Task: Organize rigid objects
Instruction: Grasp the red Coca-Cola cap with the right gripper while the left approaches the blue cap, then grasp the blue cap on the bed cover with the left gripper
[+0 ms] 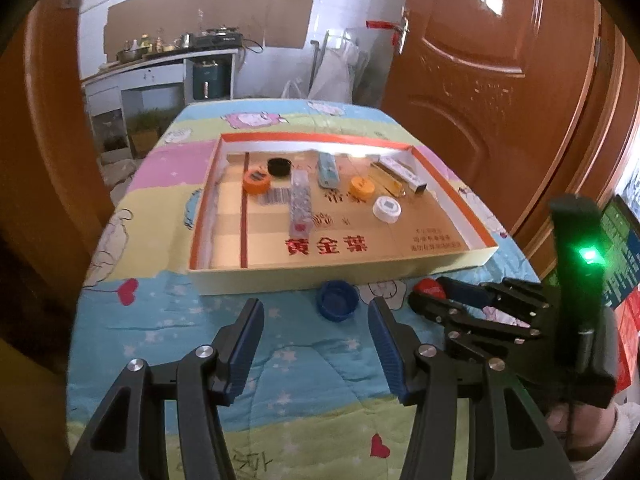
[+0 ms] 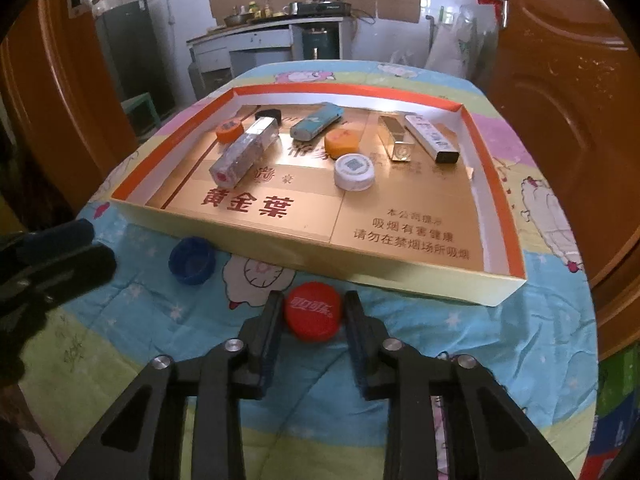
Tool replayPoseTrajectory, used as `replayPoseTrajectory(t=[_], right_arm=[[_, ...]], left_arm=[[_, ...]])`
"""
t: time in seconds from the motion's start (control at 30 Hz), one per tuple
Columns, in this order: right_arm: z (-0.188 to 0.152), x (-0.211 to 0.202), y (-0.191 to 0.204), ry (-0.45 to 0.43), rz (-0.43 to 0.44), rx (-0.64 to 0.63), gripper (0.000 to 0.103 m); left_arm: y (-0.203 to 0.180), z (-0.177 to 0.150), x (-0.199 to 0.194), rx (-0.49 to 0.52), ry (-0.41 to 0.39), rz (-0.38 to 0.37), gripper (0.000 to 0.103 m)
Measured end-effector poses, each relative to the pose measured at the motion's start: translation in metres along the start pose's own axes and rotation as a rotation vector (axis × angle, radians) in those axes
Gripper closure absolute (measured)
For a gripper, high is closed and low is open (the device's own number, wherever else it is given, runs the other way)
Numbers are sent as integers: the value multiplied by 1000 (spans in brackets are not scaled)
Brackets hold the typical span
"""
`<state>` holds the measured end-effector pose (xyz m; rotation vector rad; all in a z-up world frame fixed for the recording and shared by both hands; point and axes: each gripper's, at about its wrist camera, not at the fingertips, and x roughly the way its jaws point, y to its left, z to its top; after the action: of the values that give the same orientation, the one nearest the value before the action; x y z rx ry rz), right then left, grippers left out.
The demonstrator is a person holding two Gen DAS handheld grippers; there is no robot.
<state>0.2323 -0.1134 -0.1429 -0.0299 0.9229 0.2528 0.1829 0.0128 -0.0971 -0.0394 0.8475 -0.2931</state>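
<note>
A red bottle cap (image 2: 312, 314) lies on the quilt just in front of the shallow cardboard tray (image 2: 400, 276). My right gripper (image 2: 313, 301) is shut on it, one pad against each side. A blue cap (image 1: 338, 300), hollow side up, rests on the cloth by the tray's front wall (image 1: 320, 276). My left gripper (image 1: 315, 306) hovers open just short of it, and the cap sits off its right fingertip. Inside the tray lie orange caps (image 1: 256, 181), a black cap (image 1: 279, 167), a white cap (image 2: 354, 172) and several small long boxes.
The table is covered by a cartoon quilt (image 1: 304, 360) whose edges fall away on the left and right. A brown door (image 1: 500, 80) stands close on the right. A kitchen counter (image 2: 260, 36) with pots is far behind. A person's hand (image 1: 580, 420) holds the right gripper.
</note>
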Motion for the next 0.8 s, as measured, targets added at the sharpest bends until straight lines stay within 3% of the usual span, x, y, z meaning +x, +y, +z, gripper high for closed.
replayPoseTrajectory(t=[0.33,0.63,0.8], right_arm=[[-3,-34,-24,-56,24,61,72],[-6,-38,-36,-62,32,90,72],[-6,-38,-36,-61,36,92,72]], left_arm=[[-21,1,50,64,72,10,49],[-23,0,65,81,76,67,49],[-17,0,62,58,64,75,72]])
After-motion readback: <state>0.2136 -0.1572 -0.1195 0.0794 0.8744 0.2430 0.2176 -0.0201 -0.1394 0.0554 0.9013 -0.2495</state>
